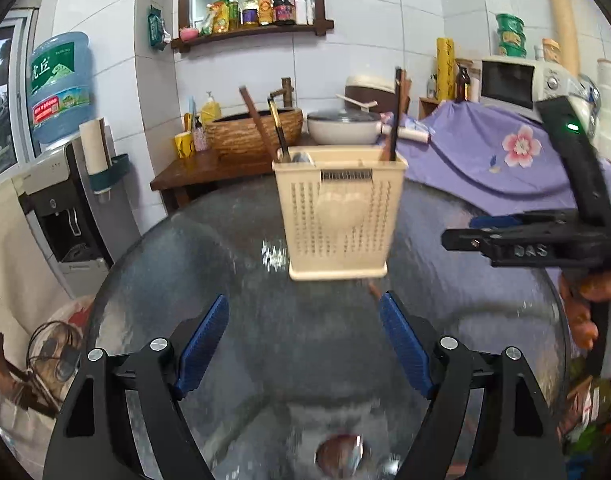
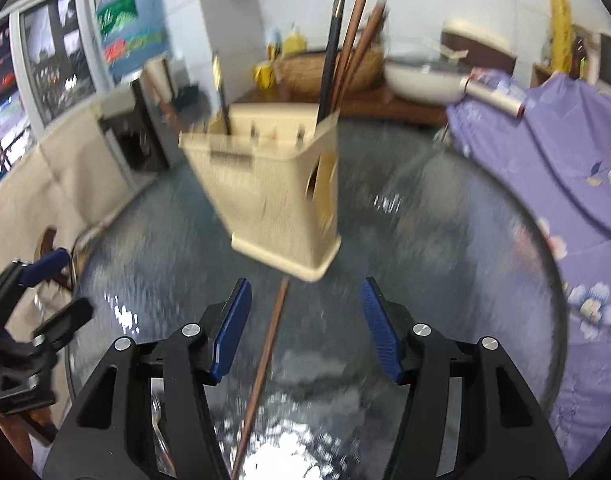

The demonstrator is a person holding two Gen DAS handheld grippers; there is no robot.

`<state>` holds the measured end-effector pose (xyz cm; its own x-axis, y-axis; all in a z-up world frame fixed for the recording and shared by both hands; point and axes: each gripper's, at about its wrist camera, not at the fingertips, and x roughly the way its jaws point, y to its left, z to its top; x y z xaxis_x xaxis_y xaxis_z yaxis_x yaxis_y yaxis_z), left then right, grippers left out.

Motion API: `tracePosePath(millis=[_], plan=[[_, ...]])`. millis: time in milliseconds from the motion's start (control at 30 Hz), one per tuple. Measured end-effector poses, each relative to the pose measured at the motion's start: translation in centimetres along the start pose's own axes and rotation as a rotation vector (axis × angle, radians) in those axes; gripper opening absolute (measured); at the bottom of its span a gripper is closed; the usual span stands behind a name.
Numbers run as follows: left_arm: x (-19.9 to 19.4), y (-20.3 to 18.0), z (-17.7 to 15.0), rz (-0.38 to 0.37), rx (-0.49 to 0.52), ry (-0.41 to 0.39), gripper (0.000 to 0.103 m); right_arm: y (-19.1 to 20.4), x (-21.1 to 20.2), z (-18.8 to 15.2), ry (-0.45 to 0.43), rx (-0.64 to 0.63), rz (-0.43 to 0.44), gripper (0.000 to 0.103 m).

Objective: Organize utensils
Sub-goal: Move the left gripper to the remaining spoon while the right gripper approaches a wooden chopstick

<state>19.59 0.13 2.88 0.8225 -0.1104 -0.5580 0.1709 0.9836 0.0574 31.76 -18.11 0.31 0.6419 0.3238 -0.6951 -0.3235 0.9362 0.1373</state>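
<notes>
- While the cream holder (image 2: 273,196) stands on the counter (image 2: 445,248), one brown chopstick (image 2: 265,364) is left lying before it.
- Both tools, left tool (image 1: 305,344) and right tool (image 2: 305,328), are held open and empty.
- The chopstick must be picked up next.

Cream perforated utensil holder (image 1: 339,216) upright on glass table w/ chopsticks inside; brown chopstick (image 2: 263,364) lying flat nearby.

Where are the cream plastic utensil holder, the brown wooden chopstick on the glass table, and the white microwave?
cream plastic utensil holder (image 1: 337,220): left wrist view, front wall.
brown wooden chopstick (image 2: 265,360): right wrist view, mid-shaft.
white microwave (image 1: 513,82): left wrist view, door.
</notes>
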Motion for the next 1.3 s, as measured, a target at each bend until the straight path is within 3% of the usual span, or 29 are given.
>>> tracePosePath(millis=[100,200,267,500,800,1200,1300], plan=[[-0.6,0.1,-2.9,-0.034,-0.011,0.076,0.073,0.9,2.0,-2.1,0.054,-0.031,-0.007,0.057],[-0.7,0.6,-5.5,-0.091,-0.101,0.165,0.068,1.9,4.0,-3.8,0.111,-0.046,0.015,0.057],[-0.5,0.7,-6.8,-0.088,-0.157,0.2,0.067,2.6,5.0,-4.5,0.132,-0.06,0.012,0.057],[0.7,-1.3,-10.0,-0.122,-0.214,0.297,0.066,4.8,7.2,-5.9,0.178,-0.123,-0.017,0.057],[2.8,-2.1,-9.3,-0.109,-0.257,0.313,0.058,5.1,8.6,-5.4,0.203,-0.115,-0.036,0.057],[5.4,-3.8,-7.5,0.006,-0.146,0.324,0.043,5.2,9.5,-4.4,0.205,-0.132,-0.07,0.057],[6.6,-3.9,-6.6,-0.005,-0.123,0.344,0.043,4.8,10.0,-3.8,0.206,-0.118,-0.084,0.052]])
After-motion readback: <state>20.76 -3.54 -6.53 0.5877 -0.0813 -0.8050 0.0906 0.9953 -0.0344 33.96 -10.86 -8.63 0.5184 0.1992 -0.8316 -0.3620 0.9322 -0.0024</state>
